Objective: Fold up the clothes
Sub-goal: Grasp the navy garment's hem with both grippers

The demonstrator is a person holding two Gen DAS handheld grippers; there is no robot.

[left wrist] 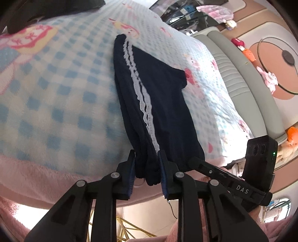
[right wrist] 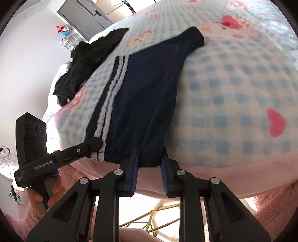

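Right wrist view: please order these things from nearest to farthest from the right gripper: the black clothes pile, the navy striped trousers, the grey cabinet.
1. navy striped trousers, hem between the right gripper fingers.
2. black clothes pile, upper left on the blanket.
3. grey cabinet, top left, beyond the bed.

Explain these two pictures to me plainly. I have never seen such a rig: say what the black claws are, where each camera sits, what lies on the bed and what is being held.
There is no robot here. A person holds a hand-operated two-finger gripper in each hand, and each carries a fisheye camera looking along its fingers. One picture comes from the left gripper, the other from the right gripper.

Navy shorts with white stripes lie on a blue checked cartoon blanket over a bed. Each gripper has closed on the near edge of the shorts, side by side. Farther back lies a black garment, untouched.
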